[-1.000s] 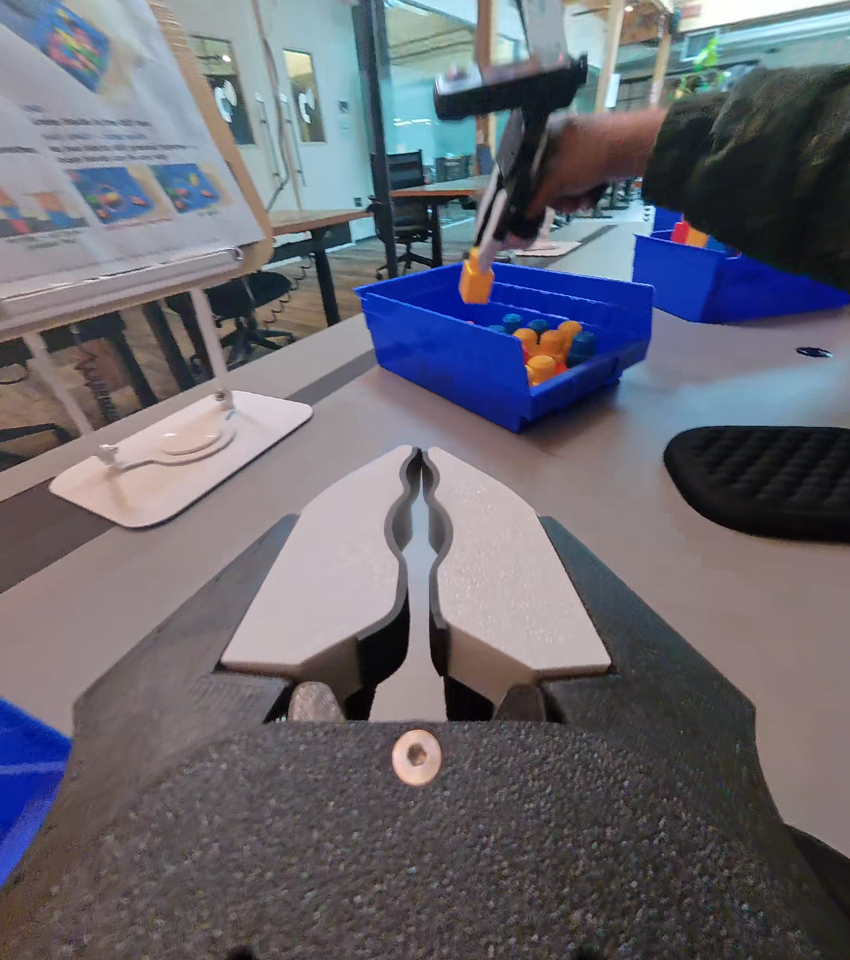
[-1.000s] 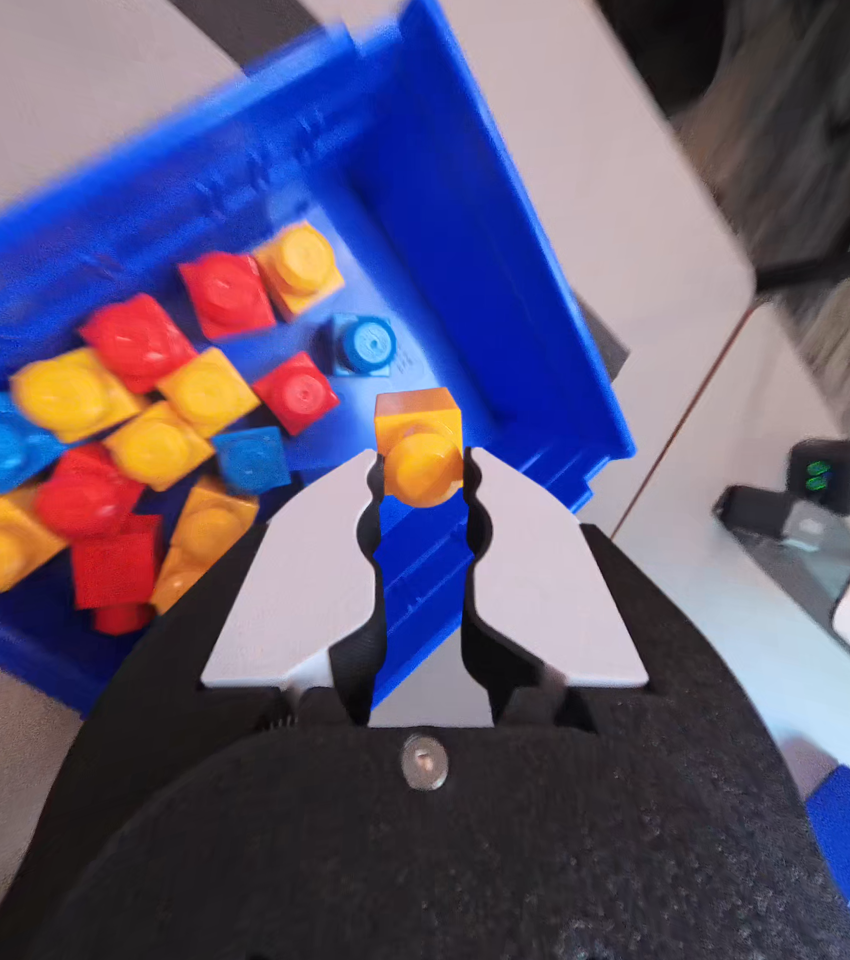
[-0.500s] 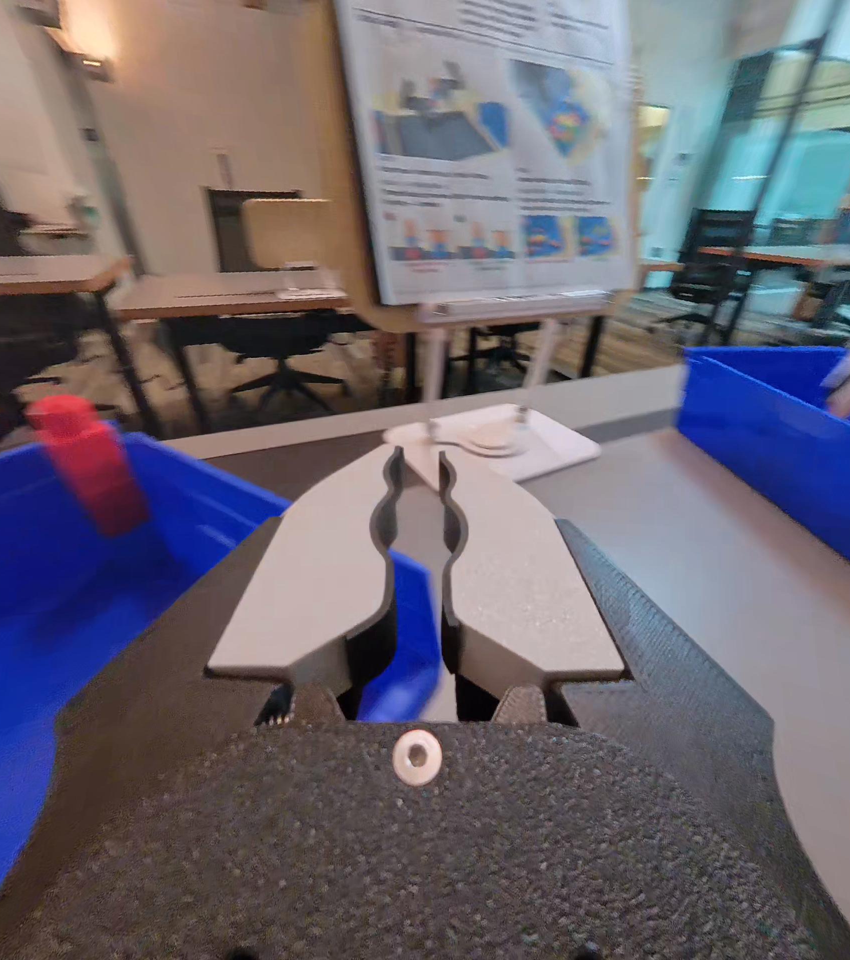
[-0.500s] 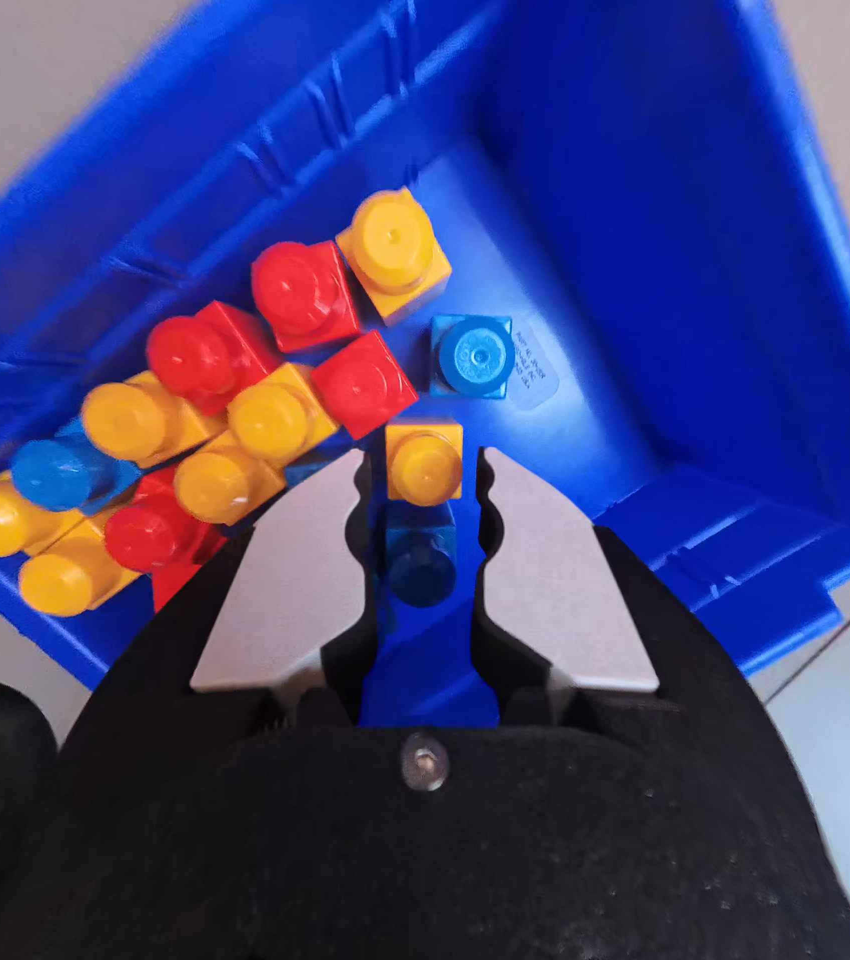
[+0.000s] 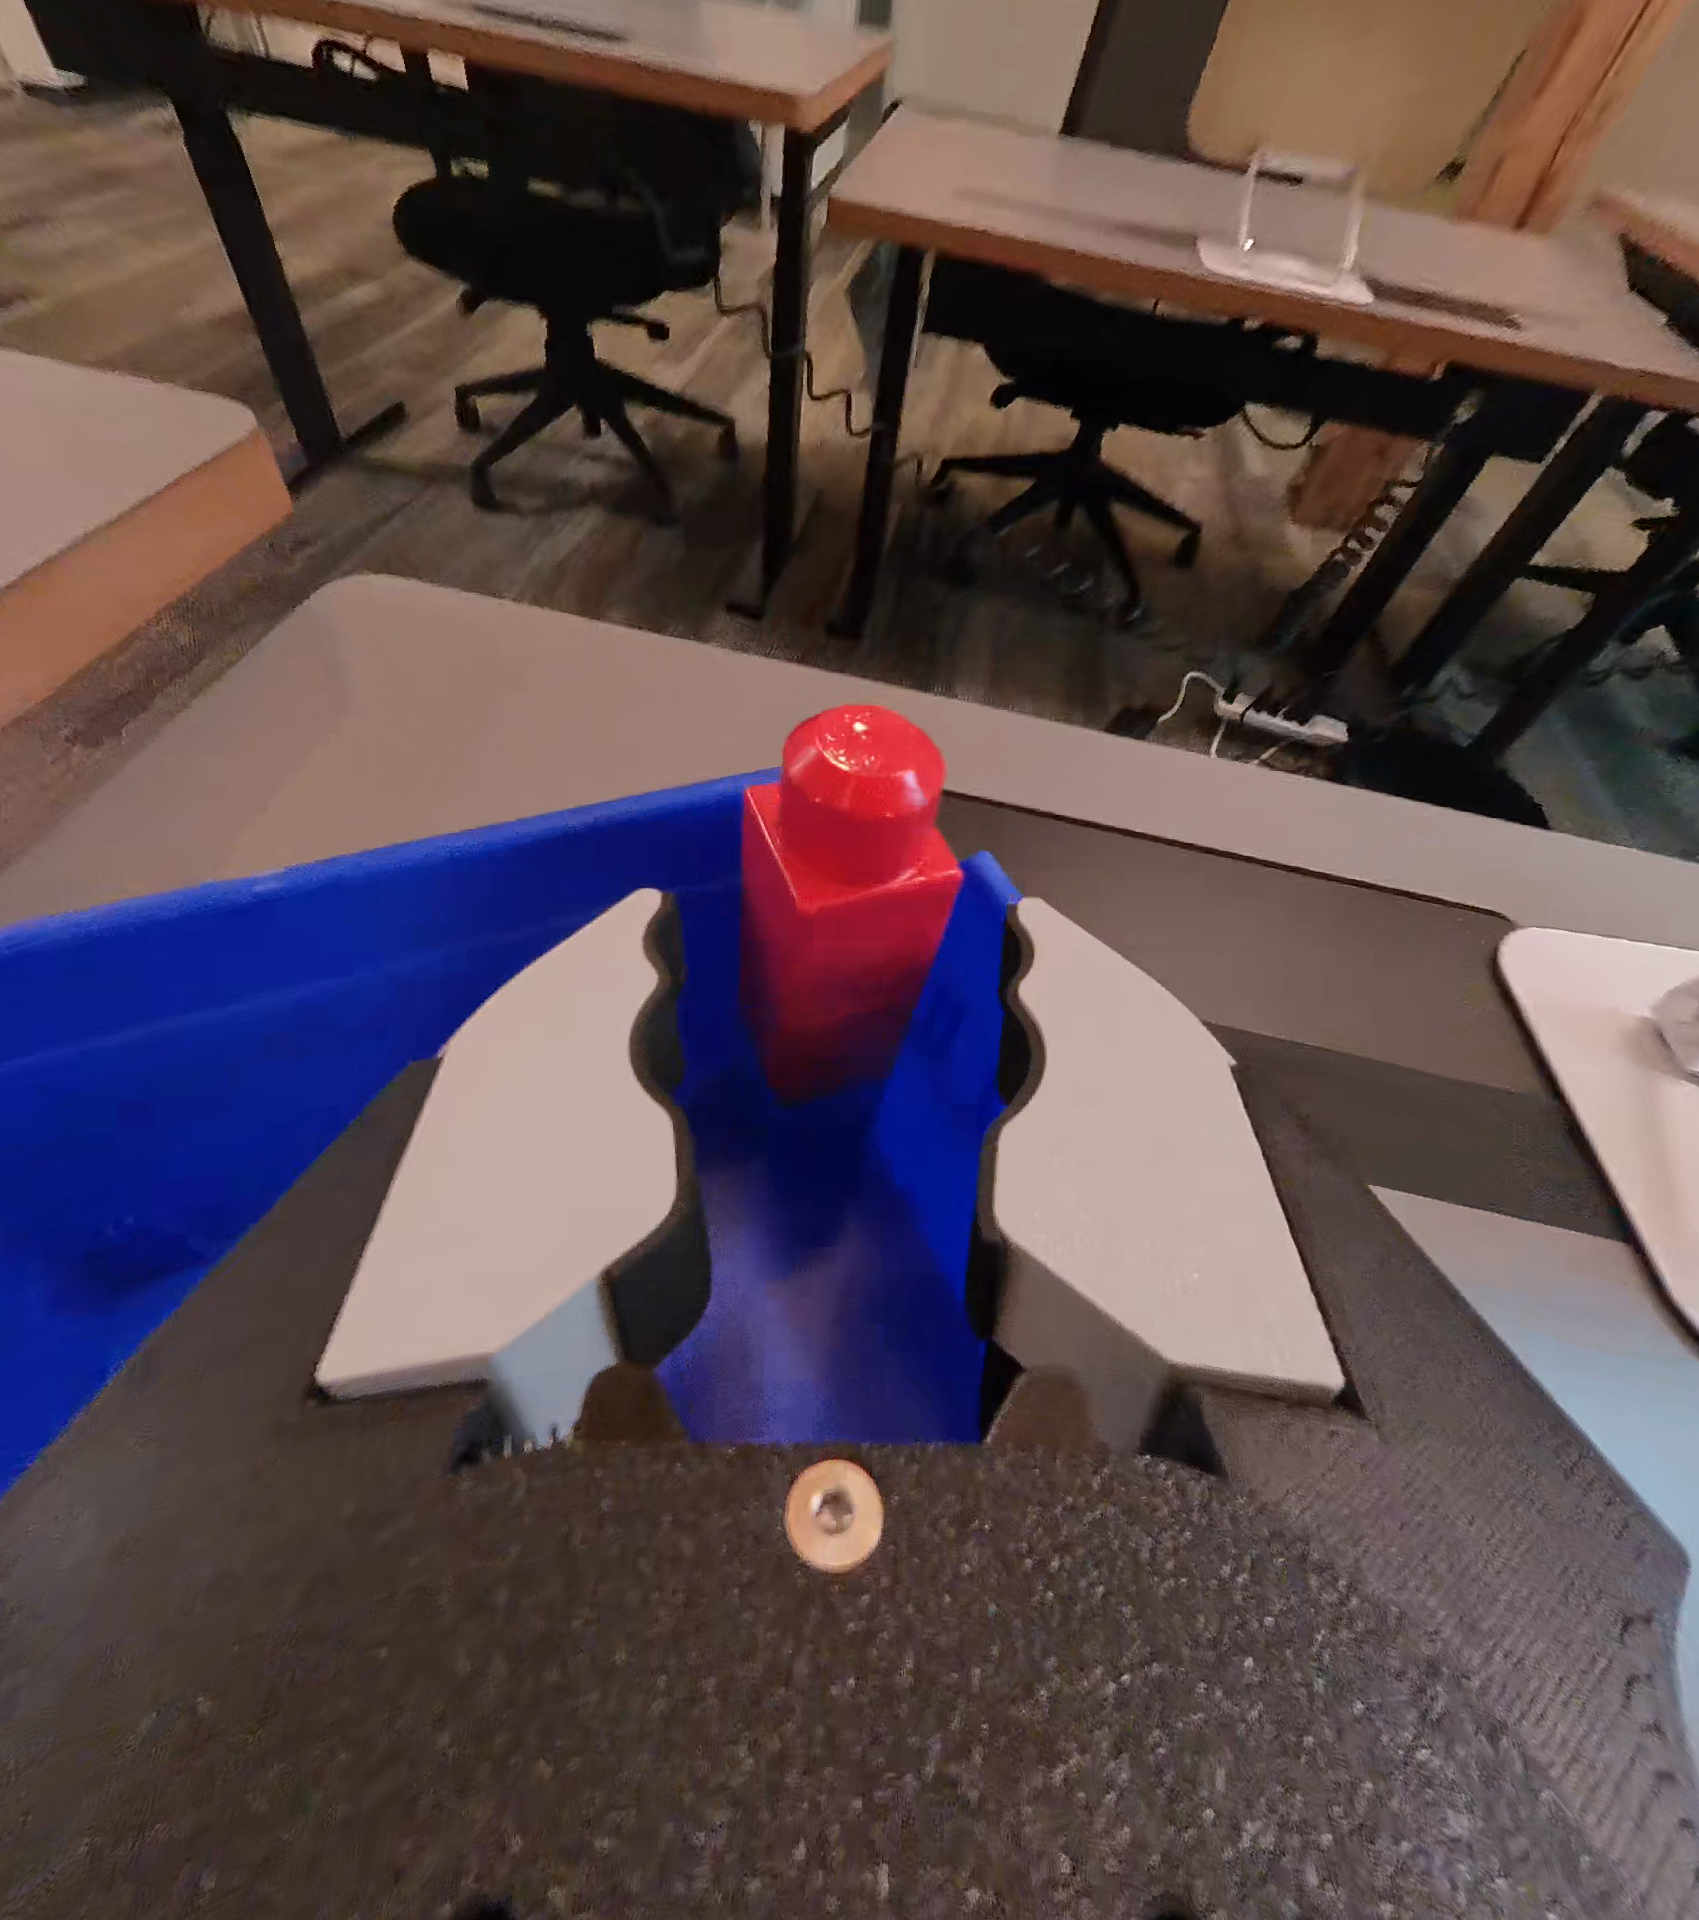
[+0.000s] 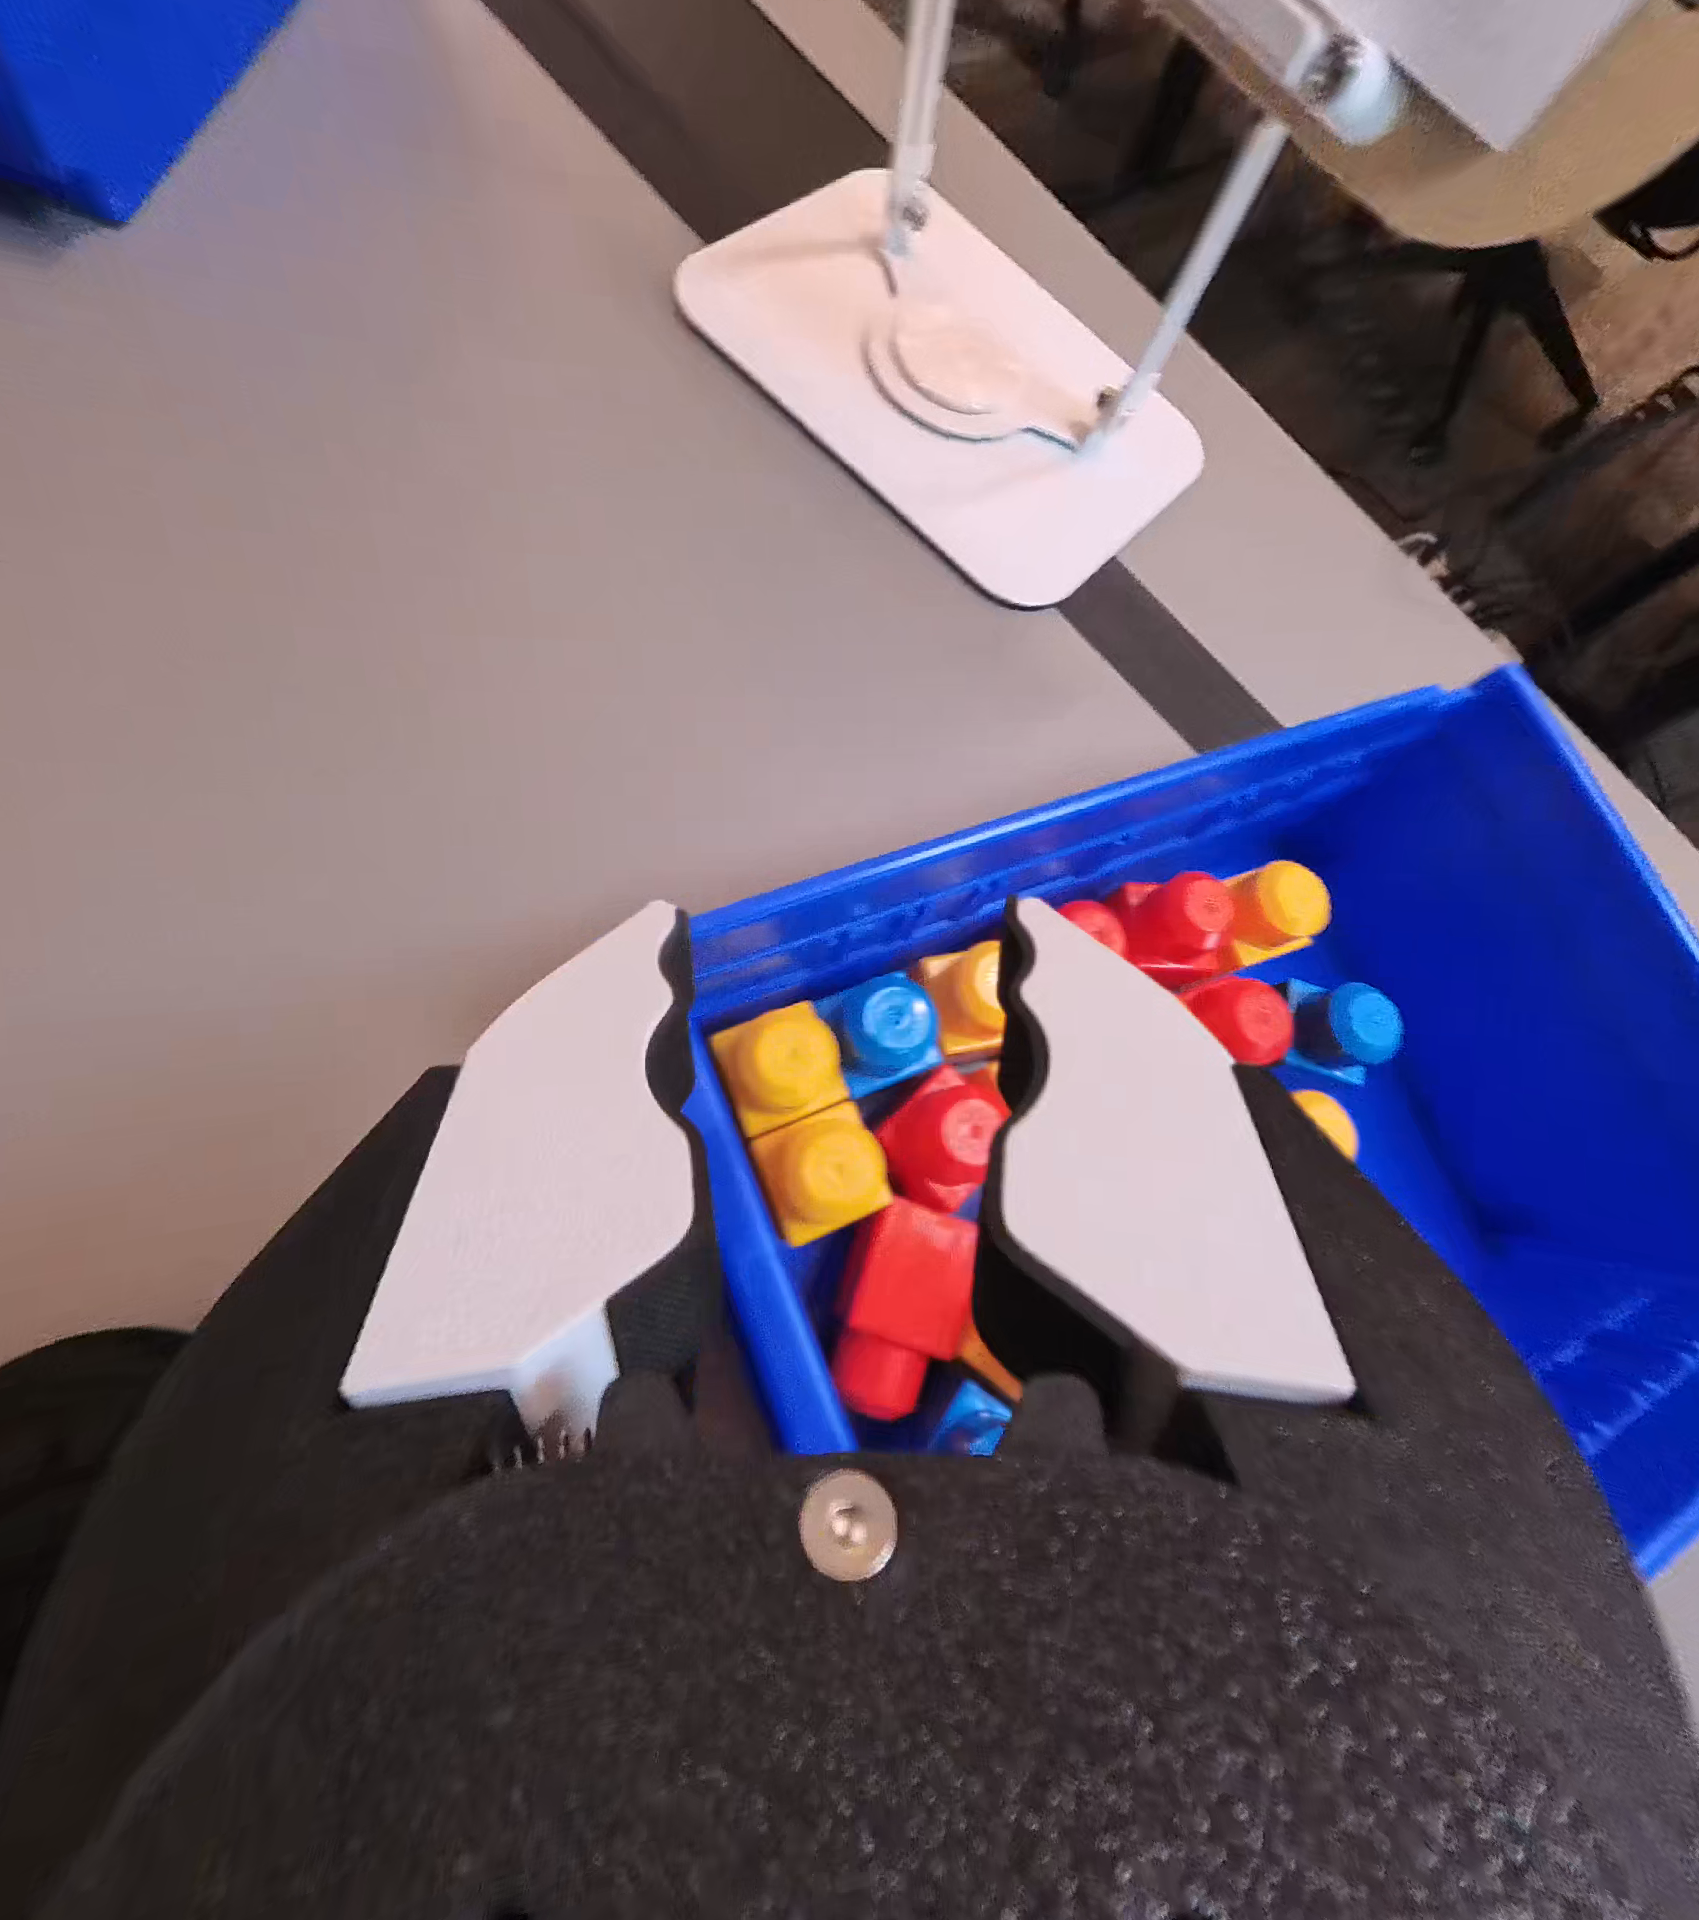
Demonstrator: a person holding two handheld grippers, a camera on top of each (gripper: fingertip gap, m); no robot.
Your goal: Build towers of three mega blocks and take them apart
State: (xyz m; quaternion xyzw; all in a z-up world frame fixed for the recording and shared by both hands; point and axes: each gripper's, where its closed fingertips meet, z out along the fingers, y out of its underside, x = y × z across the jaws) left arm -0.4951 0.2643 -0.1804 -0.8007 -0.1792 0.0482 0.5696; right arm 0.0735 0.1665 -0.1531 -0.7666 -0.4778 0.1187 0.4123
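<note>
- The left gripper (image 5: 832, 966) stands wide, both jaws apart and holding nothing; 1 upright red block (image 5: 850, 914) sits just beyond the fingertips, in line with the gap and not touched by either jaw.
- That red block stands in the far corner of a blue bin (image 5: 201, 1039), close against the bin's 2 walls. Whether it is 1 tall piece or 2 stacked I cannot tell.
- Risk here, as I judge it: the right-hand jaw has little room between block and wall, so it may catch the bin's rim and drag the bin rather than seat on the block.
- A grip taken only on the round stud could let the block pivot or topple into the corner.
- The right gripper (image 6: 840, 997) is also wide and empty, poised above the near-left corner of a second blue bin (image 6: 1603, 1039), its left jaw outside the wall over the grey table (image 6: 305, 623).
- Below its gap lie loose mega blocks (image 6: 876, 1122), yellow, blue and red, packed touching each other along the left wall.
- Closing from here could clamp the bin wall, or pinch 2 neighbouring blocks at once.
- A white stand base (image 6: 938, 384) rests near the table's far edge, well apart from both bins.
</note>
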